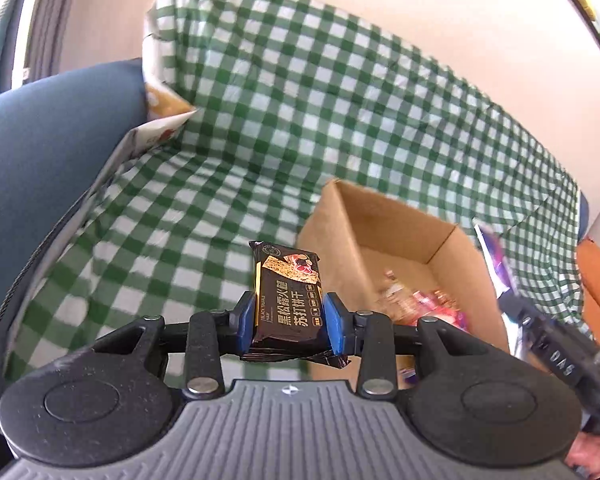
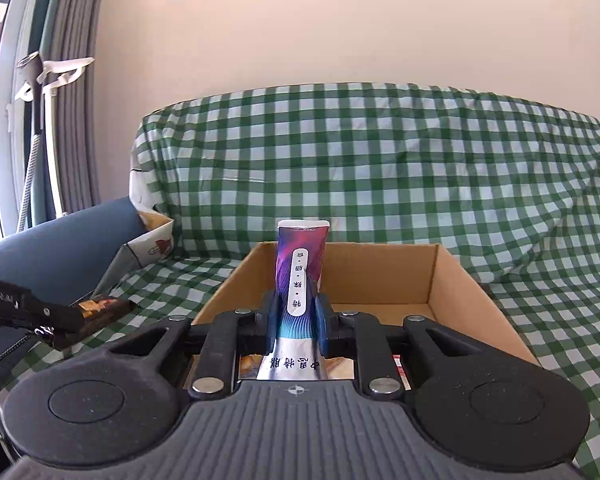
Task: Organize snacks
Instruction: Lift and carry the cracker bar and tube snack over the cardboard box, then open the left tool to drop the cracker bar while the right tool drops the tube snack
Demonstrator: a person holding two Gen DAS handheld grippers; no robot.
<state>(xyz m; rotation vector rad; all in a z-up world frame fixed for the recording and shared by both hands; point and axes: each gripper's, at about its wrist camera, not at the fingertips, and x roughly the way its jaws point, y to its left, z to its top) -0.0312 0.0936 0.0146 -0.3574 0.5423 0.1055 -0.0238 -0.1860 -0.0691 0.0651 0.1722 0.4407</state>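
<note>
left gripper [image 1: 289, 322] clamped on dark cracker packet [image 1: 288, 294] beside box [image 1: 392, 216] | right gripper [image 2: 297, 322] clamped on purple sachet [image 2: 300, 276] at box front | carry each clear above the rim, release low inside

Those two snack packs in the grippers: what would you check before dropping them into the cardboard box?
1. Left gripper clamped on the black cracker pack: ok.
2. Right gripper clamped on the purple pouch: ok.
3. Cardboard box open on top: ok.
4. Room left in the box: ok, bare floor shows beside the snacks inside.
5. Cracker pack over the box: not ok, it is beside the box wall.
6. Purple pouch over the box: cannot tell.
</note>
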